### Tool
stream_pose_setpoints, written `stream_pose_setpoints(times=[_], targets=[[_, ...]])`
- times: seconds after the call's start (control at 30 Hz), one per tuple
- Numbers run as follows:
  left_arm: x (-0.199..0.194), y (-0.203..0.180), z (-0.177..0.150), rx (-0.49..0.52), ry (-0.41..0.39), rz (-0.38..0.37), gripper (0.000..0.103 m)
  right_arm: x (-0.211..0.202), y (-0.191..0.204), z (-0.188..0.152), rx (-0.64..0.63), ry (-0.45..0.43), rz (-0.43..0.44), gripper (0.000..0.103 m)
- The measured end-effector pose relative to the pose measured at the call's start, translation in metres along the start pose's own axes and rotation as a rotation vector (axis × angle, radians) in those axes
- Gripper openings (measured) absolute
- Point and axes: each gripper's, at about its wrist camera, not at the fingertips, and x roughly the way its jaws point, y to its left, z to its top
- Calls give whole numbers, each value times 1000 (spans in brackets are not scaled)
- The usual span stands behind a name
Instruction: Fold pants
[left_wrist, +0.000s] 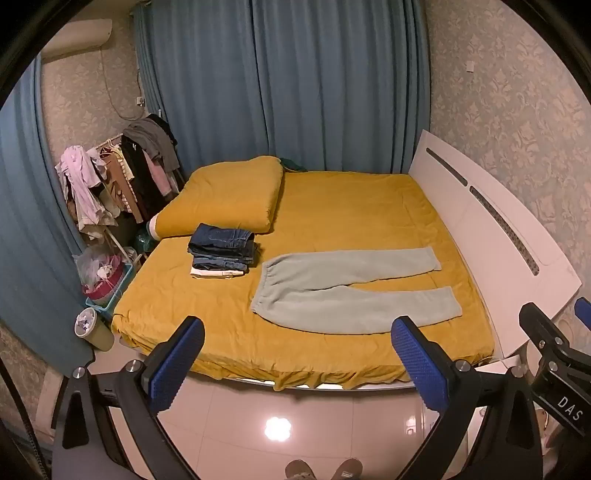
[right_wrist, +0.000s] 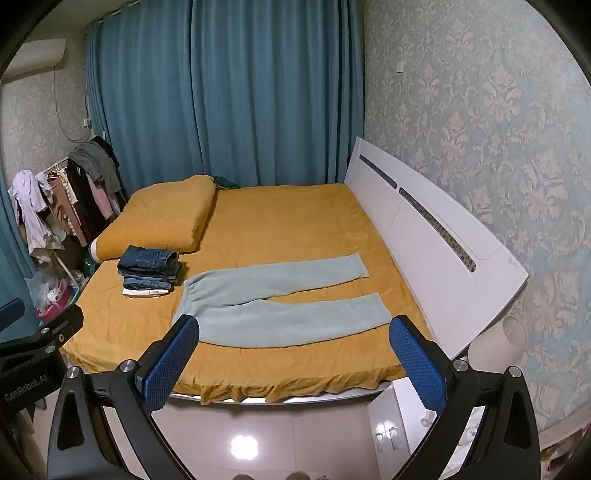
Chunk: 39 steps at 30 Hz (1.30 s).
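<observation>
Light grey-green sweatpants (left_wrist: 351, 291) lie flat on the yellow bed (left_wrist: 351, 206), waistband to the left, both legs spread toward the white headboard. They also show in the right wrist view (right_wrist: 280, 306). My left gripper (left_wrist: 297, 328) is open and empty, held above the floor in front of the bed's near edge. My right gripper (right_wrist: 293, 325) is open and empty, also short of the bed, to the right of the left one. Neither touches the pants.
A stack of folded jeans (left_wrist: 221, 251) sits left of the pants, beside a folded yellow duvet (left_wrist: 229, 199). A white headboard (left_wrist: 491, 229) runs along the right. A clothes rack (left_wrist: 122, 177), a basket (left_wrist: 103, 277) and a bin (left_wrist: 92, 328) stand left of the bed.
</observation>
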Motion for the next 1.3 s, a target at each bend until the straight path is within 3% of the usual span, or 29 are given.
stream_pose_setpoints(times=[0.53, 1.3], targets=[[0, 0, 0, -5, -9, -1, 103, 2, 8, 2, 2, -3, -4, 103], [-12, -9, 2, 1, -24, -9, 103, -15, -12, -6, 26, -9, -9, 103]])
